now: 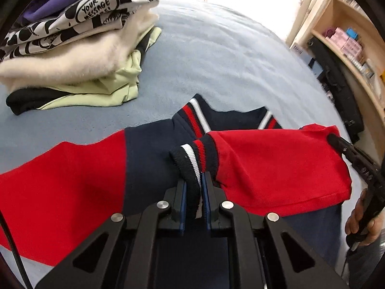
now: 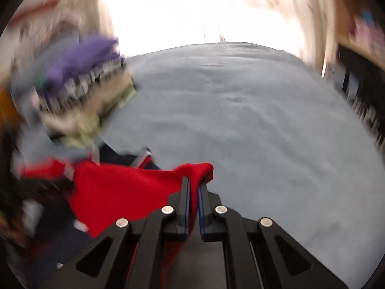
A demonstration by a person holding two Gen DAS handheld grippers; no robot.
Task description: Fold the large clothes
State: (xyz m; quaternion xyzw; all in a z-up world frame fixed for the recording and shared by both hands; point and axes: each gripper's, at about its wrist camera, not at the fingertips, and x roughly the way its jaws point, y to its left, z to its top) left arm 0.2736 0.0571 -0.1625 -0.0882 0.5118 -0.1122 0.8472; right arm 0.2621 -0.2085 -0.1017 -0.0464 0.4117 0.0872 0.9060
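On the near part of the bed point(image 1: 216, 55), close to its near edge, lies the red and navy jacket point(image 1: 149, 159), spread across the pale blue cover with its striped collar point(image 1: 197, 118) pointing toward the far side. The left gripper point(image 1: 193, 183) is clamped on the ribbed cuff point(image 1: 192, 159) of one red sleeve point(image 1: 276, 163), the navy, white and red band pinched between its blue-lined fingers, and the sleeve is carried in over the navy chest. The right gripper point(image 2: 193, 187) is closed on a bunched fold of red cloth at the sleeve's other end; from the left wrist view its black tip sits at the sleeve's right-hand corner, with the person's right hand point(image 1: 361, 219) below it. The right wrist view is smeared by motion, so finer detail there cannot be read. The jacket looks like a soft, fairly thick knit: it sags between the two holds and creases easily, so it should be light to lift but floppy, with no stiffness to keep a fold on its own. The ribbed cuff is thicker and grippier than the smooth red panels, which makes it a sound place to pinch; the hem band and collar rib would likely serve as well. A hold on a single thin layer of the red fabric may slip or drag the layer beneath. Toward the far left corner of the bed a stack of folded clothes point(image 1: 79, 45) stands well apart from the jacket, and wooden shelves point(image 1: 349, 43) line the right side of the room.
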